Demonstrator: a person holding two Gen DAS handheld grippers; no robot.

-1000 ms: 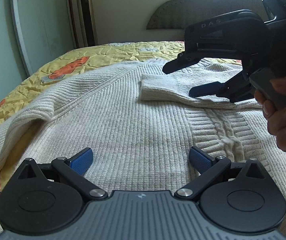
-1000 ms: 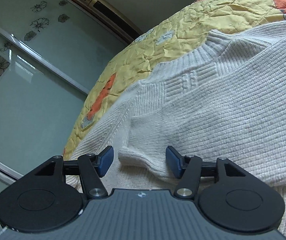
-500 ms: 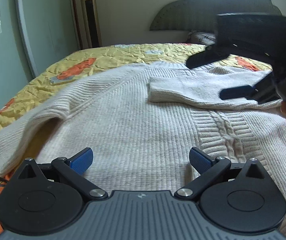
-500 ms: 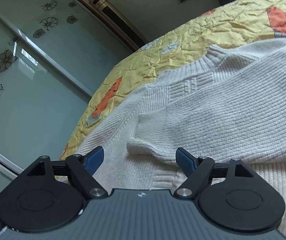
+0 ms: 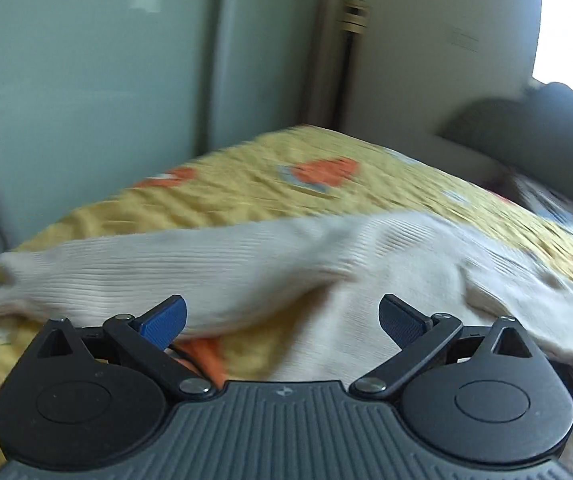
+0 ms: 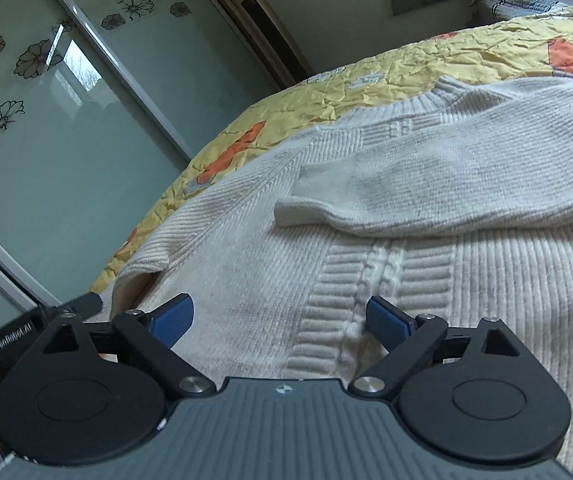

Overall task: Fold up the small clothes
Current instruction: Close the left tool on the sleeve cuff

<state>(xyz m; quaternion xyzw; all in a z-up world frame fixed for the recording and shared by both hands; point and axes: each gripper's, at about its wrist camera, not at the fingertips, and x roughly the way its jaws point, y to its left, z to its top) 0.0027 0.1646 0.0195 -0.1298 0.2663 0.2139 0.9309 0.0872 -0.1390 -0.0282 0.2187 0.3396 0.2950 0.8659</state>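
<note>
A cream knitted sweater [image 6: 386, 216] lies flat on a yellow bedspread [image 6: 366, 76]. One sleeve [image 6: 446, 184] is folded across its chest, cuff pointing left. My right gripper [image 6: 280, 320] is open and empty, low over the sweater's cable-knit front. In the blurred left wrist view, the other sleeve [image 5: 174, 264] stretches out to the left over the bedspread [image 5: 246, 184]. My left gripper [image 5: 282, 316] is open and empty, just before that sleeve. Part of the left gripper's body [image 6: 26, 332] shows at the lower left of the right wrist view.
Frosted glass sliding doors [image 6: 66, 100] with flower prints run along the bed's left side. A tall gold tower fan [image 6: 262, 28] stands in the corner. A dark headboard [image 5: 526, 132] and a pillow [image 6: 526, 0] are at the far end.
My left gripper has swung left, from facing the sweater's front to facing the outstretched sleeve. My right gripper has drawn back from the folded cuff, staying open.
</note>
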